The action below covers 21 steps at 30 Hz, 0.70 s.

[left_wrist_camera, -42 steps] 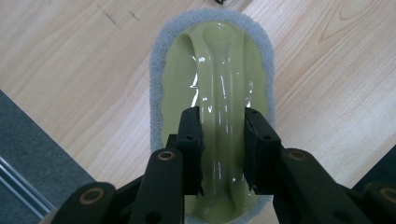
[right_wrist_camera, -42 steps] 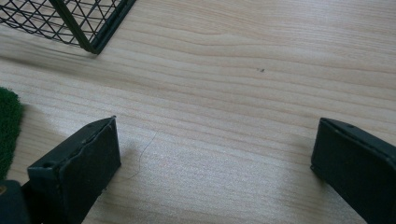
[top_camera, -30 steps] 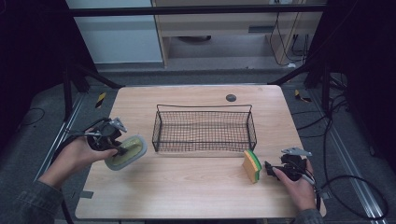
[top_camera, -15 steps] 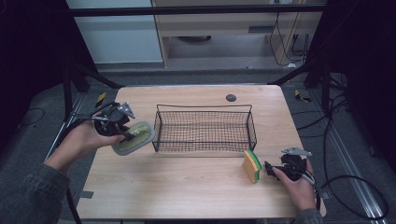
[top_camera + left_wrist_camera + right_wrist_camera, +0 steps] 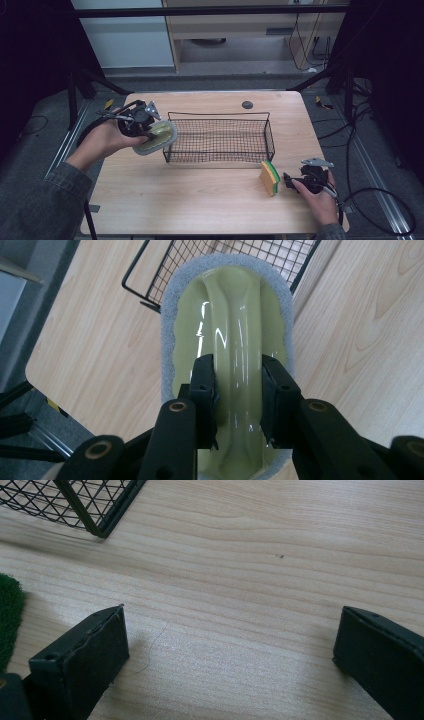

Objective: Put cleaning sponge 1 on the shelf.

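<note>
My left gripper (image 5: 235, 390) has its fingers clamped on the scrubber (image 5: 156, 137), held at the basket (image 5: 220, 140) rim. It could snag the wire if I drop low. Right gripper (image 5: 227, 655), fingers open, rests on the bench (image 5: 200, 195) beside the sponge (image 5: 270, 178).

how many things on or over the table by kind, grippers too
scrubbers: 1, pale green with a grey pad, held in the left gripper
sponges: 1, yellow and green
wire baskets: 1
grippers: 2, left and right
total: 5
</note>
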Each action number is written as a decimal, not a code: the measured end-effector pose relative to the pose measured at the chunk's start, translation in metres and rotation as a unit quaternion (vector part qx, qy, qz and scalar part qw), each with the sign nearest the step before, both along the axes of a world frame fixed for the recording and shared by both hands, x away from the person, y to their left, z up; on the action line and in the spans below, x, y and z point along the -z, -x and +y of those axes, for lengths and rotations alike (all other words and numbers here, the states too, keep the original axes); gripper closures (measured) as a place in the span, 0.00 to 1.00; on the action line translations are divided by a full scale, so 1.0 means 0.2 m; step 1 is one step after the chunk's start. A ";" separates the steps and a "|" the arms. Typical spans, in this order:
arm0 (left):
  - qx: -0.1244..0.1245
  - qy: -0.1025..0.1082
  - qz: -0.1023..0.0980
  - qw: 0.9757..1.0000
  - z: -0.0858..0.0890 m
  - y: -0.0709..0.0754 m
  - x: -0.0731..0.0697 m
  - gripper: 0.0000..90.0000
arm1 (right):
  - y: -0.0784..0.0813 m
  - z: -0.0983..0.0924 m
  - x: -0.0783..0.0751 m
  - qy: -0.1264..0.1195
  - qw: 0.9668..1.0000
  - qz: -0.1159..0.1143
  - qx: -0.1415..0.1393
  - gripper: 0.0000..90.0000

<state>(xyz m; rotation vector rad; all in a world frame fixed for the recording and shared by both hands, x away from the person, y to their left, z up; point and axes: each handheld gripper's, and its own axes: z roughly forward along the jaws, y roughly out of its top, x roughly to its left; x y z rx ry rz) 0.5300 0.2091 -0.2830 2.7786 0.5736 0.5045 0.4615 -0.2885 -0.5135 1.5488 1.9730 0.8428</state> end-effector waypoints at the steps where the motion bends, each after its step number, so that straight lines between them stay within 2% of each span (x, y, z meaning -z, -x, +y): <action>1: 0.002 0.001 0.000 1.000 -0.01 0.00 0.00 0.78 | 0.00 0.00 0.00 0.000 1.000 0.000 0.000 0.01; 14: 0.035 0.000 -0.016 0.999 -0.16 -0.05 -0.03 0.78 | 0.00 0.00 0.00 0.000 1.000 0.000 0.000 0.01; 17: 0.032 -0.007 -0.017 0.999 -0.18 -0.07 -0.03 0.78 | 0.00 0.00 0.00 0.001 1.000 0.000 -0.001 0.01; 21: 0.047 -0.008 -0.022 0.999 -0.22 -0.08 -0.03 0.78 | 0.00 0.00 0.00 0.000 1.000 0.000 -0.002 0.01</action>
